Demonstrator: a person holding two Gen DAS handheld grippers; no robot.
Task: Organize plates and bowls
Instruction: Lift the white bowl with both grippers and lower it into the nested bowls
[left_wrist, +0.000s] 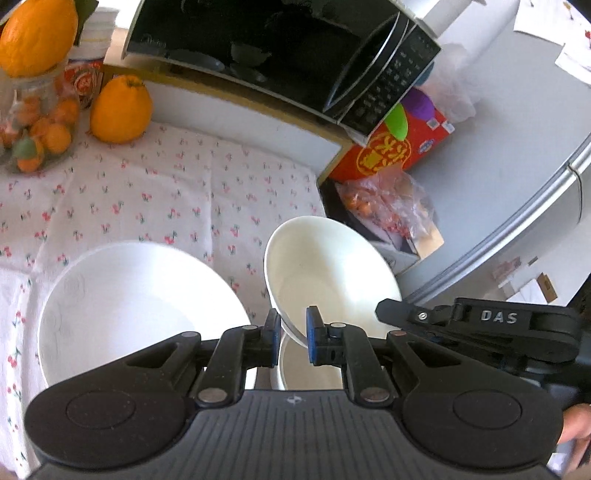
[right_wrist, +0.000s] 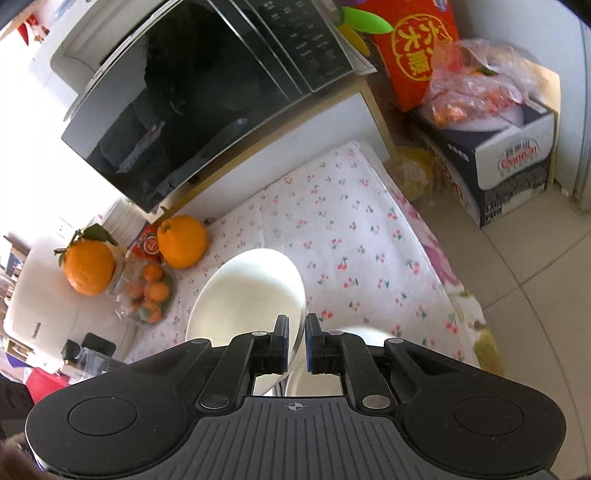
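on the cherry-print desk (left_wrist: 155, 192) a large white plate (left_wrist: 125, 306) lies flat. just right of it the left gripper (left_wrist: 293, 332) has its jaws narrow on the rim of a tilted white bowl (left_wrist: 328, 273), above another bowl (left_wrist: 306, 365). the right gripper (right_wrist: 296, 341) pinches a white dish (right_wrist: 247, 295) edge. either thin-rim grip could slip and chip.

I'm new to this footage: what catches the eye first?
The left gripper clamps the rim of a tilted white ceramic bowl, while the right gripper pinches a white ceramic plate. Behind them sit a black glass-fronted microwave and a large orange citrus fruit.
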